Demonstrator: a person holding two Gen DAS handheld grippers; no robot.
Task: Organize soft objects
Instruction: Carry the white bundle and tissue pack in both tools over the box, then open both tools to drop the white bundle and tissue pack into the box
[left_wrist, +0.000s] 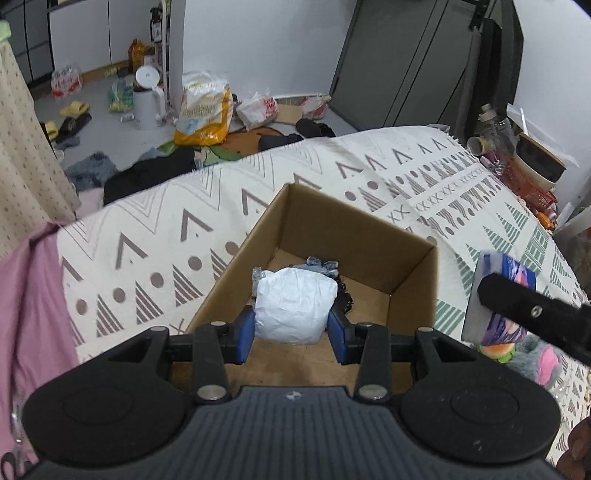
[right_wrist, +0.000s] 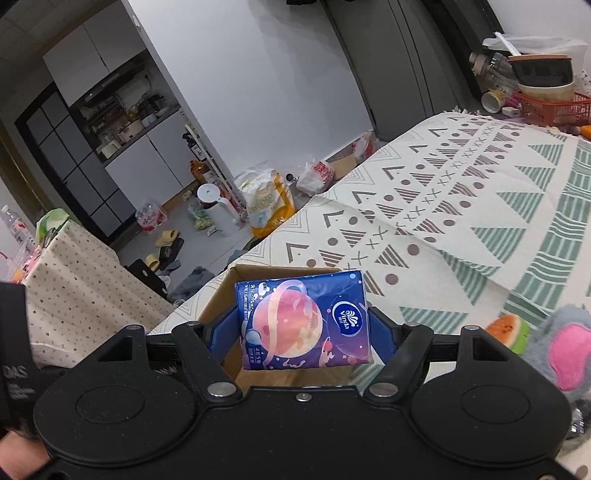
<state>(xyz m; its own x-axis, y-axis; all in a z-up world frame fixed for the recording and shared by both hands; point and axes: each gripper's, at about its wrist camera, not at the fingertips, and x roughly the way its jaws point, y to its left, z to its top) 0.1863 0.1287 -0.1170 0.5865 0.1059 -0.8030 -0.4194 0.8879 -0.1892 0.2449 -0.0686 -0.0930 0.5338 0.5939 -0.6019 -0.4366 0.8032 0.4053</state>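
The white crumpled bundle (left_wrist: 295, 308) sits pinched between the blue pads (left_wrist: 245, 332) of the left gripper (left_wrist: 291, 332), held over the open cardboard box (left_wrist: 413, 295), which stands on the patterned bedspread (left_wrist: 147, 240). Beneath and just beyond the bundle, something small with blue-grey and black parts (left_wrist: 325, 267) already lies on the box floor; what it is cannot be made out. The step in hand looks like dropping this bundle into the box. To do it well, the left gripper should go lower inside the walls before the fingers part, so the soft bundle settles beside the item already there rather than rolling onto the near edge. It looks light and squashy, so a slow release ought to be enough. The right gripper (right_wrist: 303, 328) is clamped on a pack of tissues (right_wrist: 303, 321) — blue-purple wrapper with a pink planet print — held by its two short sides. In the left wrist view the tissue pack (left_wrist: 495, 295) hangs just outside the box's right wall, above the bedspread; in the right wrist view the box (right_wrist: 236, 291) shows behind and under the pack. It should wait until the left gripper is clear of the opening, then swing over the wall — both tools in the box at once would likely collide. A grey and pink plush toy (right_wrist: 561, 350) and a watermelon-slice toy (right_wrist: 508, 330) lie on the bedspread to the right, apparently still to be packed.
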